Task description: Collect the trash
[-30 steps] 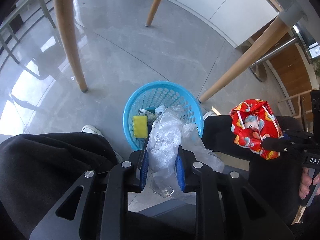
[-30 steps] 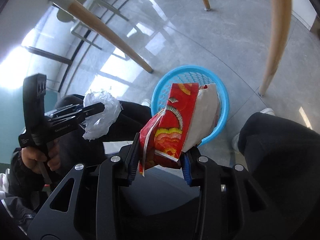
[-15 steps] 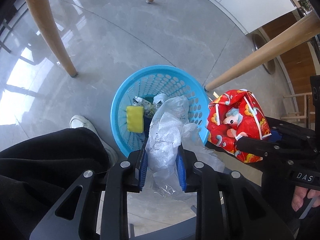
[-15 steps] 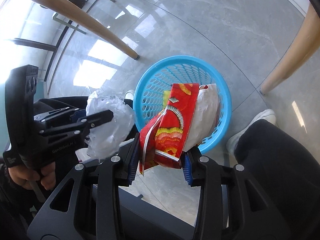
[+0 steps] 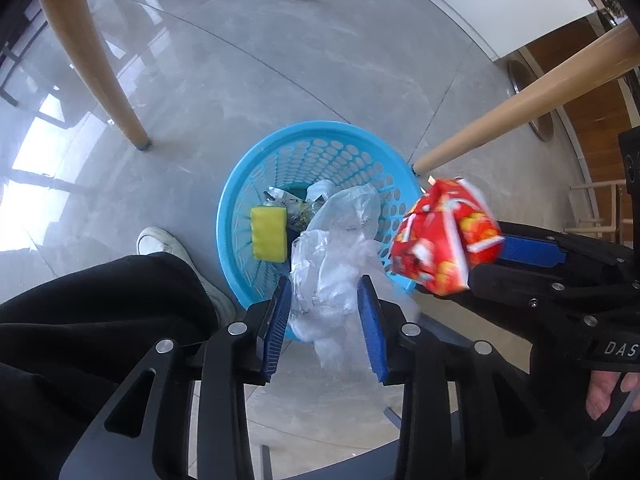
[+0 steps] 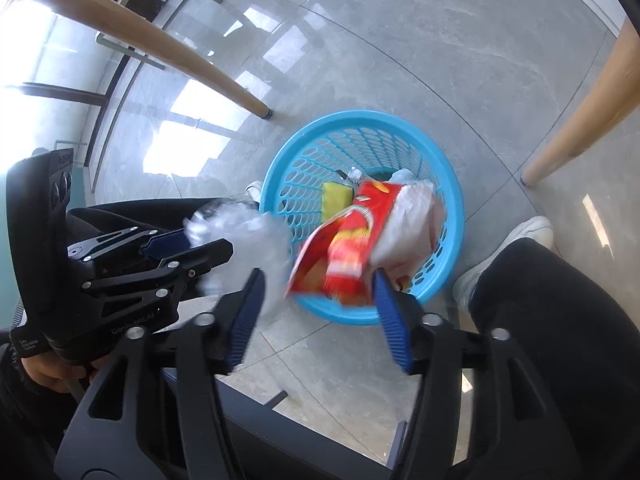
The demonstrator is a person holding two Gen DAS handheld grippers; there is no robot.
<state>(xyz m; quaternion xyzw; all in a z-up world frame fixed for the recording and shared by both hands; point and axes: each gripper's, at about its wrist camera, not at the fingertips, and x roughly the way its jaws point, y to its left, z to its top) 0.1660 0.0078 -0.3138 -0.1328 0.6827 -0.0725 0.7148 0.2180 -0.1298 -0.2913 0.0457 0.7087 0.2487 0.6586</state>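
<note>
Left tool (image 5: 325, 312): jaws just opening, clear plastic wrap (image 5: 336, 252) loose between them | Right tool (image 6: 316, 312): jaws just opening, red snack bag (image 6: 344, 248) slipping free | Both above blue basket (image 5: 276, 160) on floor, yellow sponge (image 5: 269, 232) inside

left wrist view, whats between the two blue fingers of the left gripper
Crumpled clear plastic sits between the left gripper's fingers, which have just been opening, above the blue basket.
</note>
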